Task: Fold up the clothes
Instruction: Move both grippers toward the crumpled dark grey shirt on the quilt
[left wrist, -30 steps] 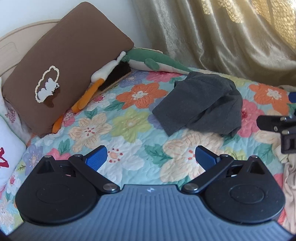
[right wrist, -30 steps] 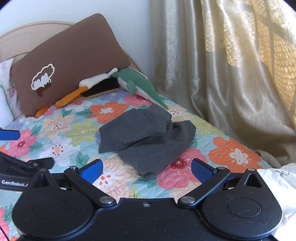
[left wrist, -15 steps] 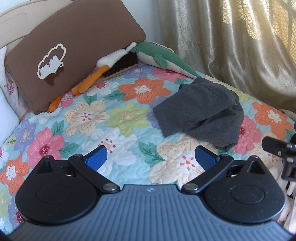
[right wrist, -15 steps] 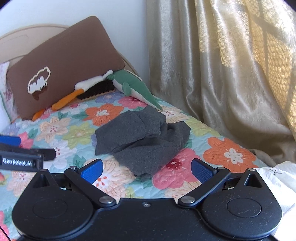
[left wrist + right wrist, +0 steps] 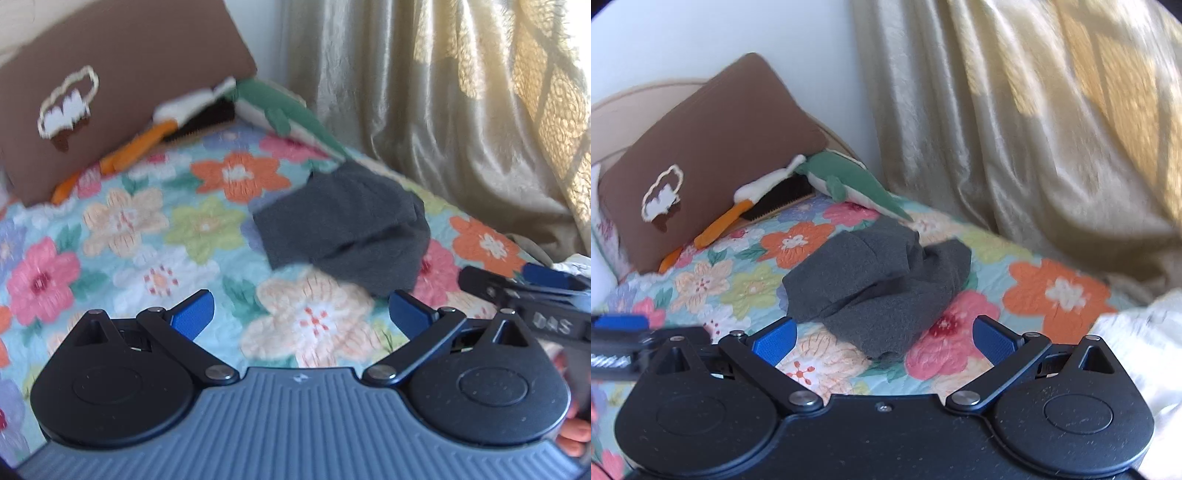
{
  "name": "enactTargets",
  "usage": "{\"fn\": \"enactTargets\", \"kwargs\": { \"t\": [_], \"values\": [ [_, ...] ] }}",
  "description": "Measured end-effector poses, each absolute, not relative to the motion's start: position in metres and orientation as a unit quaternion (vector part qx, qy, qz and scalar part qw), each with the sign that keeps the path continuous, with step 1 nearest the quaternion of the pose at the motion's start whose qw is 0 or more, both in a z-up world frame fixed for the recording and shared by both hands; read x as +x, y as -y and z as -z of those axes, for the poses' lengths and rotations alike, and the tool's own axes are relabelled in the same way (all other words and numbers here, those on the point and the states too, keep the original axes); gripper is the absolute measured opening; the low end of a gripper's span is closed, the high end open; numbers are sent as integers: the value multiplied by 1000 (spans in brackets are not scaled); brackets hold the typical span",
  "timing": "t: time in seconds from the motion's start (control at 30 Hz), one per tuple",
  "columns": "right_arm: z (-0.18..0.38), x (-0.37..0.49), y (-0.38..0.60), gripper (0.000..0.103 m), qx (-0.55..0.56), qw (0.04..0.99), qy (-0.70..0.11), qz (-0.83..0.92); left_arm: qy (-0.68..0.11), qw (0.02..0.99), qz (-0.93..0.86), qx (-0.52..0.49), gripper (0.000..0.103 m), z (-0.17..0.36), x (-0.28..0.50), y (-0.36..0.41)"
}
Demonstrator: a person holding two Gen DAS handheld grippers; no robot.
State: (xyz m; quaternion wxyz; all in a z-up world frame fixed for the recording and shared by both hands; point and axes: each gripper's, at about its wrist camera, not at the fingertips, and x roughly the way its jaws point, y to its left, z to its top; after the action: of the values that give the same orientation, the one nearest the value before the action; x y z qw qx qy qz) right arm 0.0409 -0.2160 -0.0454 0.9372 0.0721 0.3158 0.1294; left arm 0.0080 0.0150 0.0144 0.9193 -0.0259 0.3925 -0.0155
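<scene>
Grey garment (image 5: 879, 284) crumpled on floral quilt (image 5: 1060, 291), left gripper (image 5: 301, 315) and right gripper (image 5: 882, 336) both spread wide, empty

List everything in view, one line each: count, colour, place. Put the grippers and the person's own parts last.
grey garment: one, dark grey, crumpled mid-bed
quilt: one, floral on pale blue, covering the bed
brown pillow: one, brown with a white motif, leaning on the headboard
goose toy: one, white and orange, against the pillow
green plush toy: one, green, beside the curtain
curtain: one, gold-beige, right
white fabric: white, right edge
left gripper: open, empty
right gripper: open, empty
fingers: behind the left gripper
</scene>
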Motion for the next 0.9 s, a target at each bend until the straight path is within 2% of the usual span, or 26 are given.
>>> {"fn": "enactTargets", "kwargs": {
  "t": [0.17, 0.33, 0.57, 0.9],
  "values": [
    [54, 56, 229, 103, 138, 927, -331, -111, -450, 893, 28, -1, 103, -38, 15, -23],
    [55, 59, 236, 103, 140, 923, -337, -120, -496, 868, 15, -1, 103, -57, 16, -36],
    [61, 76, 246, 103, 143, 919, -349, -117, -464, 885, 28, 25, 103, -47, 33, -12],
    [72, 95, 252, 103, 206, 899, -372, -110, -415, 907, 58, 44, 103, -16, 71, 29]
  ]
}}
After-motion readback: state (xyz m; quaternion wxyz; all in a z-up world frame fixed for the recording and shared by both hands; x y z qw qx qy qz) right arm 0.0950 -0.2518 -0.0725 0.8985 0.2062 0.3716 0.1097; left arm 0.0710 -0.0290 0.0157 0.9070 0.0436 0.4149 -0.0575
